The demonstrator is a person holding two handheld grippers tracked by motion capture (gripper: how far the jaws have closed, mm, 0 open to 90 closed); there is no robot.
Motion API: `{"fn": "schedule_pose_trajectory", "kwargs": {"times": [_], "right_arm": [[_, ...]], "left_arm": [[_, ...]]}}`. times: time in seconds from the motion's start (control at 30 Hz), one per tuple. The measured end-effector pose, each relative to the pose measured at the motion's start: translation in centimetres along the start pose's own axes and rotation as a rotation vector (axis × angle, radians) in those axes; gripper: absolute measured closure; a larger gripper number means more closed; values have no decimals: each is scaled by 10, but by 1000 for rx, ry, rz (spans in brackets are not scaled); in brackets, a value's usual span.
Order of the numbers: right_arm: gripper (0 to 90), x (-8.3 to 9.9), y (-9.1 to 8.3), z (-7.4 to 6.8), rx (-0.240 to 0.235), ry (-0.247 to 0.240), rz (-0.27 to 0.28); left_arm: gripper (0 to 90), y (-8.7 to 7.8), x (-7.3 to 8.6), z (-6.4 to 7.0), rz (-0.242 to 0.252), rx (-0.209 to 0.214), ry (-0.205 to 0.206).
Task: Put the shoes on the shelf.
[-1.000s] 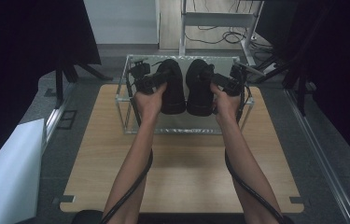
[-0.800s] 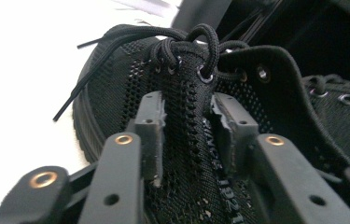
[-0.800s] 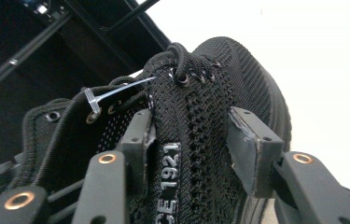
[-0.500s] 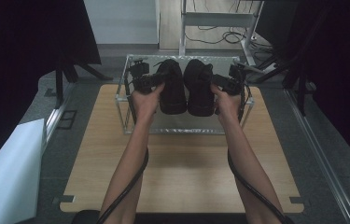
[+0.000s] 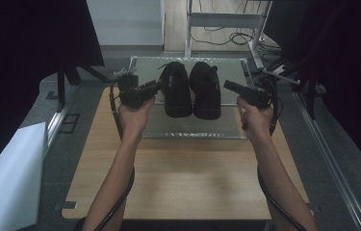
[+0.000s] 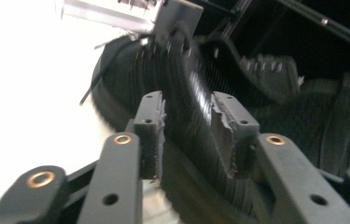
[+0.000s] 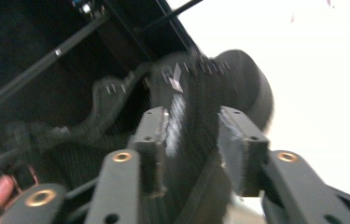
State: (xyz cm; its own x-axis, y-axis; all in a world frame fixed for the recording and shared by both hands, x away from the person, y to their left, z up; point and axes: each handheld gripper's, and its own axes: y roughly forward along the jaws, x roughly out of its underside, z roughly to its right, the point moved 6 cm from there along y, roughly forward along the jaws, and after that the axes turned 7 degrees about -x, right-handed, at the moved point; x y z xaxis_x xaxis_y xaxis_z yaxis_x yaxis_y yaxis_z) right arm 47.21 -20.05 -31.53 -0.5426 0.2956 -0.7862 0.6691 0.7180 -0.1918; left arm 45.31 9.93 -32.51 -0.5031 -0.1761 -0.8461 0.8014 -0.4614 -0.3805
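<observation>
Two black shoes stand side by side, toes toward me, on a glassy metal-framed rack (image 5: pixel 192 129) at the far end of the wooden table (image 5: pixel 192 183). My left gripper (image 5: pixel 156 86) points at the outer side of the left shoe (image 5: pixel 175 91), with its tip at the shoe's edge. My right gripper (image 5: pixel 227 85) points at the right shoe (image 5: pixel 206 91), a small gap away. In the left gripper view the jaws (image 6: pixel 189 105) stand apart and frame the left shoe (image 6: pixel 130 70). The right gripper view shows spread jaws (image 7: pixel 192 119) with the right shoe (image 7: pixel 242 79) beyond them.
A white board (image 5: pixel 9 178) leans off the table's left side. A metal shelf frame (image 5: pixel 221 19) and cables stand behind the rack. Dark curtains close in both sides, and a rail (image 5: pixel 322 144) runs along the right.
Both hands have drawn back and outward from the shoes' sides. The grippers that were pressed against the shoes are now spread, and the shoes rest on the rack.
</observation>
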Motion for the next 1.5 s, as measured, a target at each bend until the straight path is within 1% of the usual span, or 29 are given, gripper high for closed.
{"fn": "schedule_pose_trajectory", "kwargs": {"times": [0.03, 0.07, 0.1, 0.17, 0.2, 0.23, 0.27, 0.3, 0.33, 0.37, 0.4, 0.43, 0.5, 0.57, 0.6, 0.63, 0.67, 0.7, 0.73, 0.87, 0.93, 1.0, 1.1, 1.17, 1.2, 1.3, 1.33, 1.4, 1.5], "right_arm": [[691, 12, -9, 7, 6, -15, -18], [691, 12, -9, 7, 6, -15, -18], [726, 24, -13, 13, 3, -27, -37], [741, 33, -14, 17, 8, -36, -51], [741, 33, -14, 17, 8, -36, -51], [743, 40, -14, 18, 6, -34, -61], [751, 51, -11, 17, -3, -48, -89], [762, 54, -9, 15, -3, -55, -100], [800, 57, -7, 13, -1, -66, -113], [800, 57, -7, 13, -1, -66, -113], [893, 57, -5, 9, 12, -93, -108], [895, 57, -4, 8, 16, -102, -111], [897, 56, -1, 6, 47, -126, -111], [898, 54, 3, 8, 53, -118, -100], [898, 54, 4, 9, 51, -109, -96], [898, 53, 7, 10, 54, -104, -95], [898, 53, 9, 12, 55, -102, -89], [898, 53, 9, 12, 55, -102, -89], [899, 50, 14, 16, 58, -85, -86], [898, 44, 23, 23, 67, -68, -81], [898, 41, 27, 26, 65, -57, -69], [898, 39, 31, 29, 64, -43, -63], [898, 35, 36, 32, 67, -30, -50], [899, 33, 41, 36, 79, -28, -44], [899, 32, 44, 38, 82, -16, -32], [899, 30, 48, 42, 97, -19, -31], [899, 29, 50, 43, 103, -15, -29], [898, 28, 53, 45, 116, -13, -26], [899, 27, 57, 49, 130, -9, -23]], "left_arm": [[685, -2, 11, -4, -16, 2, 12], [694, -2, 11, -4, -16, 2, 12], [709, -2, 21, -7, -31, 0, 19], [729, -1, 25, -8, -36, 0, 22], [729, 0, 31, -8, -46, 3, 27], [742, 3, 36, -8, -58, 11, 34], [761, 7, 41, -6, -72, 8, 50], [769, 9, 42, -5, -77, 9, 56], [786, 11, 43, -4, -80, 18, 54], [834, 11, 43, -4, -80, 18, 54], [894, 13, 42, -2, -79, 21, 54], [896, 15, 40, 0, -78, 13, 70], [898, 18, 38, -1, -82, 6, 69], [899, 20, 37, -2, -83, 7, 63], [899, 25, 35, -5, -82, 5, 43], [900, 25, 35, -5, -82, 5, 43], [900, 30, 32, -8, -81, -2, 30], [900, 30, 32, -8, -81, -2, 30], [900, 33, 30, -9, -84, -4, 24], [900, 43, 21, -11, -87, -19, 17], [899, 48, 17, -11, -91, -37, 22], [900, 50, 16, -12, -95, -41, 20], [900, 57, 14, -16, -98, -44, 0], [900, 61, 13, -18, -101, -43, -18], [900, 64, 12, -19, -99, -43, -27], [900, 67, 9, -20, -102, -49, -29], [900, 71, 7, -20, -110, -64, -27], [900, 74, 6, -21, -111, -65, -36], [899, 79, 6, -23, -121, -73, -36]]}}
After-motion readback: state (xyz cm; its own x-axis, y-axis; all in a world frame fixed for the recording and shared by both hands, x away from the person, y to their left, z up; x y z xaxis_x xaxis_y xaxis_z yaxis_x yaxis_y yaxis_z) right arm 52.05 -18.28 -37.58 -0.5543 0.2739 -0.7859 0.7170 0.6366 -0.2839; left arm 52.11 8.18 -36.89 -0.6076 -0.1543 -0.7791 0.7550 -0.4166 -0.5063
